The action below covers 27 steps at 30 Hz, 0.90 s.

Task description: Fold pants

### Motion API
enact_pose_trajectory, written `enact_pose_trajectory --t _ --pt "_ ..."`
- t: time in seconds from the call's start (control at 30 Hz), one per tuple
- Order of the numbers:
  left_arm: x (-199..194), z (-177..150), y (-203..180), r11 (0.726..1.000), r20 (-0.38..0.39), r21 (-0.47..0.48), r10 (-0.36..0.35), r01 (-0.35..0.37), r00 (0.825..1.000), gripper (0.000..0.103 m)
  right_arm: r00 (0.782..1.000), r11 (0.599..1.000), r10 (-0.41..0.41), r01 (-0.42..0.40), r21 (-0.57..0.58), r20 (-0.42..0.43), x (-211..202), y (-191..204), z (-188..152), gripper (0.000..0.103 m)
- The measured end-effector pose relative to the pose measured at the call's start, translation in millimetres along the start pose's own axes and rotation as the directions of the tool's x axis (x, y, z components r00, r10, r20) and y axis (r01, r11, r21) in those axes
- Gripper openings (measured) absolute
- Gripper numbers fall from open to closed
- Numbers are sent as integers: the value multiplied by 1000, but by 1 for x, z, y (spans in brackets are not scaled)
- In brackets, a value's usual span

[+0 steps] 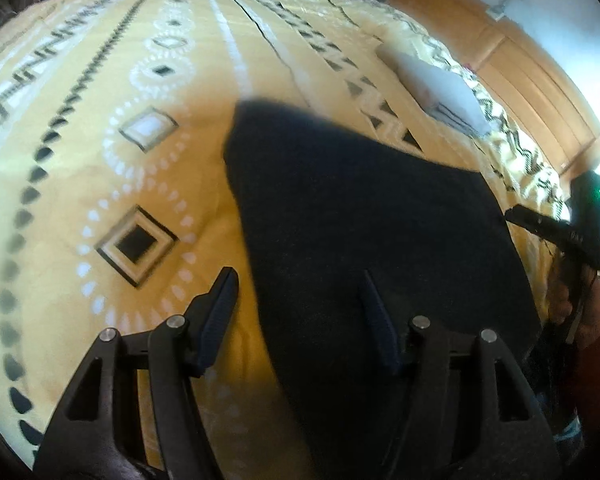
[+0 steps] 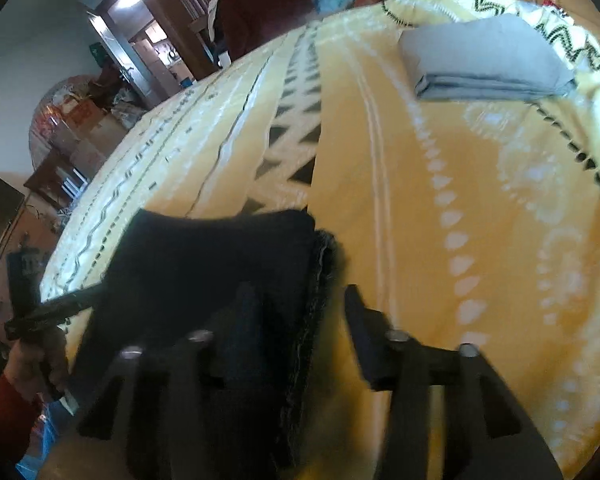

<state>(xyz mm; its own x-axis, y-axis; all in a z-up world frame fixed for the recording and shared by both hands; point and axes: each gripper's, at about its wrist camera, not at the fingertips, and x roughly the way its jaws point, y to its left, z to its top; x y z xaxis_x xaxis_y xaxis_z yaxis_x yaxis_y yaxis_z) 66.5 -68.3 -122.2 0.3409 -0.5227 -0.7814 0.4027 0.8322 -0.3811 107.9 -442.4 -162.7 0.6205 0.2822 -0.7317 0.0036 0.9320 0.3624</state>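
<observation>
Pants (image 1: 360, 216), dark and already doubled into a compact block, lie on a yellow patterned bedspread (image 1: 100, 160) near the bed's front edge, between two handheld grippers. The left gripper (image 1: 300, 304) has its fingers spread wide and empty, straddling the block's left border: one finger over bare bedspread, the other over the dark cloth. The right gripper (image 2: 300, 308) mirrors it on the opposite side, fingers likewise apart and holding nothing, with the stacked, raw-looking edge of the pants (image 2: 220, 264) running between them. Whether either gripper's fingers touch the cloth cannot be told from these views.

The block's long axis appears to run away from both cameras, toward the middle of the bed, so each border lies straight ahead of one tool and both seem about equally near. Any further fold would likely depend on each gripper closing on its own side border at once, though the garment may already be close to finished.

A folded grey garment (image 2: 484, 60) rests well apart, farther up the bed.
</observation>
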Motion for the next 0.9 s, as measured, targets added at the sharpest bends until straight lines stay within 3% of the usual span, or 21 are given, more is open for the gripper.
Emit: enact_pose_trajectory --t 0.1,0.13,0.23,0.33,0.4,0.53,0.6,0.73,0.77,0.8,0.9 --pt "10 -1 6 996 -21 -38 -77 76 997 61 988 988 120 -110 106 -95 4 -18 -1 60" --pt "13 -1 8 994 -21 -54 -92 91 996 61 968 971 200 -175 164 -153 15 -26 -5 60" --pt "22 2 11 988 -17 -82 -130 129 991 61 934 951 273 -226 212 -231 37 -33 -12 60" --pt "30 8 14 980 -14 -102 -173 170 985 56 908 919 353 -291 267 -225 49 -43 -10 60" --pt "31 10 13 976 -14 -96 -195 193 981 45 902 915 367 -304 265 -230 53 -43 -8 60" --pt "28 8 15 970 1 -90 -228 227 974 42 899 926 358 -308 220 -251 65 -36 -6 60" --pt "30 6 17 969 16 -96 -228 228 974 48 900 926 359 -312 211 -246 67 -36 -7 60" --pt "32 9 4 987 31 -35 -158 159 987 49 917 935 334 -293 200 -219 65 -29 -10 60" --pt "29 10 0 990 32 -17 -139 140 990 41 931 948 300 -268 171 -209 59 -20 -11 50" --pt "24 10 -3 992 43 7 -124 123 991 31 941 956 277 -250 154 -194 53 -13 -11 46" --pt "-1 9 -11 990 88 38 -140 137 986 23 955 956 268 -246 162 -127 30 5 -10 32"
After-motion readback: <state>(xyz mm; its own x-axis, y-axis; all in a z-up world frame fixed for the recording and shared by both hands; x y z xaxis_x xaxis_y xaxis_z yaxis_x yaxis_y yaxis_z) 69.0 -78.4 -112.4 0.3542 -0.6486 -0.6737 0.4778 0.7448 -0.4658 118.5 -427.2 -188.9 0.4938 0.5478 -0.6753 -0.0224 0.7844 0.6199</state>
